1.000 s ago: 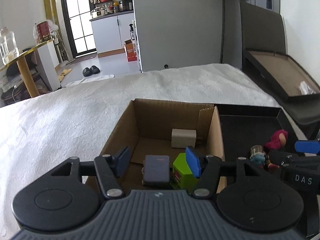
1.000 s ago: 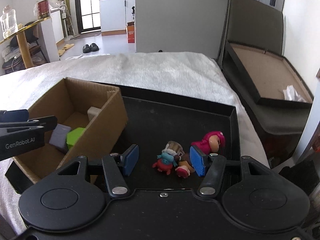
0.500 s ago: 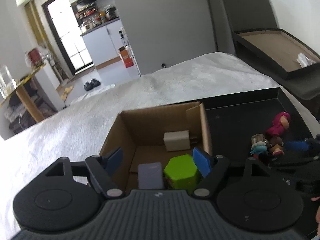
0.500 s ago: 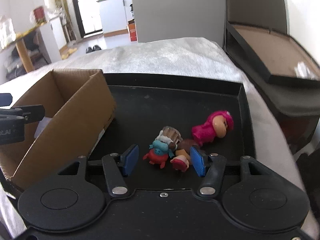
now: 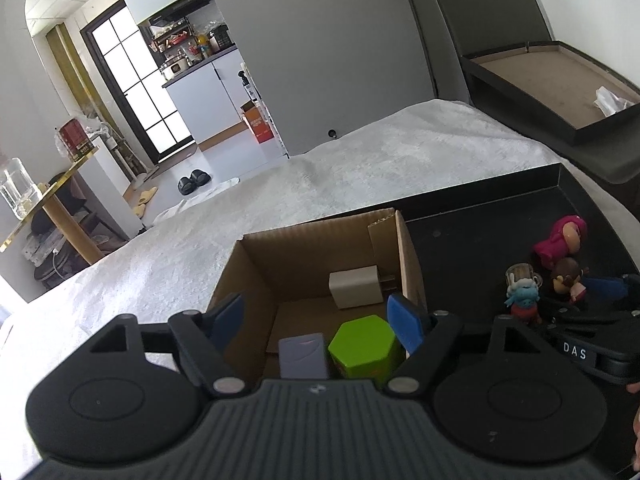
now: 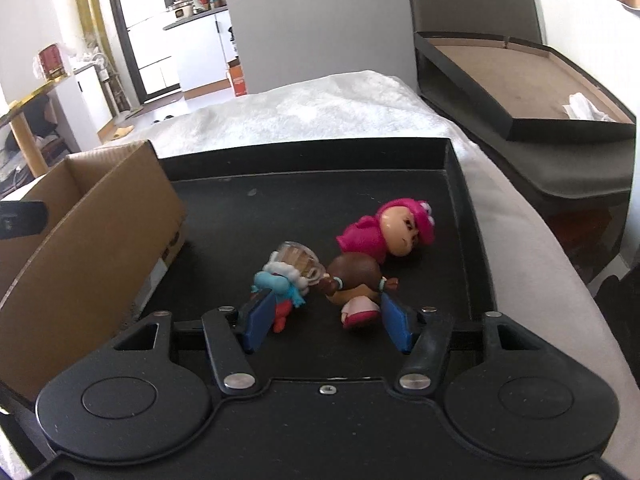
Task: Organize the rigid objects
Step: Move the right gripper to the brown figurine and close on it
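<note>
My right gripper (image 6: 326, 322), half-open and empty, straddles the light, hard brown-haired plastic figurine (image 6: 354, 286) beside the pink-hooded doll (image 6: 384, 230); I'd grip its round head.

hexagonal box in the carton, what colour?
Lime green hexagonal box; clearest in the left wrist view.

A white fuzzy blanket (image 5: 360, 168) covers the bed. Beyond its far edge, black slippers (image 5: 194, 181) lie on the floor near a glazed door (image 5: 136, 80); a kitchen counter (image 5: 200, 66) carries pots.
</note>
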`<state>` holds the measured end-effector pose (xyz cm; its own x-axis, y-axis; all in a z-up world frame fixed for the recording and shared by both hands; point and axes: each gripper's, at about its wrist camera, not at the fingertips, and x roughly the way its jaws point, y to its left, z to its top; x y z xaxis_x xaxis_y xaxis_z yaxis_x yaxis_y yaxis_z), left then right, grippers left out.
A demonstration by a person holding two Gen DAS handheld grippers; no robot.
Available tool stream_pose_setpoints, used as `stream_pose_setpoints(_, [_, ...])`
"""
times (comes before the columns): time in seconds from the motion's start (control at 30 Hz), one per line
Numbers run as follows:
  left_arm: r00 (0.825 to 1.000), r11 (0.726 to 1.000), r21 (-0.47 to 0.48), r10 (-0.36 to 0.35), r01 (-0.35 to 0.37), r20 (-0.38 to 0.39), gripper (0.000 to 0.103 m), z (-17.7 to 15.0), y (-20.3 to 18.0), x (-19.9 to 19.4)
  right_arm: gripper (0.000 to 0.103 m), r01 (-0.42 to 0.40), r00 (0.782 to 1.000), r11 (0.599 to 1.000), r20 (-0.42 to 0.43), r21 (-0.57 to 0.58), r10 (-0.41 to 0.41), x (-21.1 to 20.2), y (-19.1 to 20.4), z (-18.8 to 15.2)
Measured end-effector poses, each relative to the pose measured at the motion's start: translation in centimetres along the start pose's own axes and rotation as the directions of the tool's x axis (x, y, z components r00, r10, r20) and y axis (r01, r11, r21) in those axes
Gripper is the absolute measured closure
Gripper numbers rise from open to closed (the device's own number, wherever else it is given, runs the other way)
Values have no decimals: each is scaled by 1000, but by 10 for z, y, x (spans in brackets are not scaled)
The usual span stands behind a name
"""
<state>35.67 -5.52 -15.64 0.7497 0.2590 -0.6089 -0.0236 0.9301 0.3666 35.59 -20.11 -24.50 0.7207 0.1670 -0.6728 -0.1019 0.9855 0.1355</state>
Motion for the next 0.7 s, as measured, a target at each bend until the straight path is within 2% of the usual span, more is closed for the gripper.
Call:
stream_pose_setpoints(0.1, [1000, 1000, 11, 2, -2, -1, 25, 0, -2, 0, 46, -7, 1000, 999, -12, 35, 7, 3, -5, -4])
stream_pose_setpoints(0.23, [1000, 1000, 20, 2, -2, 2, 25, -1, -5, -1, 47, 37, 999, 999, -18, 13, -37, 2, -8, -4])
stream_pose_setpoints(0.3, [1000, 1000, 25, 0, 0, -2, 25, -2, -7, 0, 47, 26, 999, 999, -23, 33, -25, 2, -11, -3])
stream_pose_setpoints(0.47, [1000, 999, 38, 3, -3, -2, 25, -3, -10, 1, 47, -6, 999, 1000, -32, -31, 5, 6, -7, -1])
stream_pose_setpoints(0.53, [1000, 999, 36, 0, 0, -3, 25, -2, -10, 2, 53, -1, 1000, 999, -27, -43, 0, 8, -11, 2])
stream_pose_setpoints(0.7, [1000, 999, 38, 2, -2, 1, 25, 1, -9, 3, 79, -45, 999, 999, -20, -29, 45, 11, -26, 6])
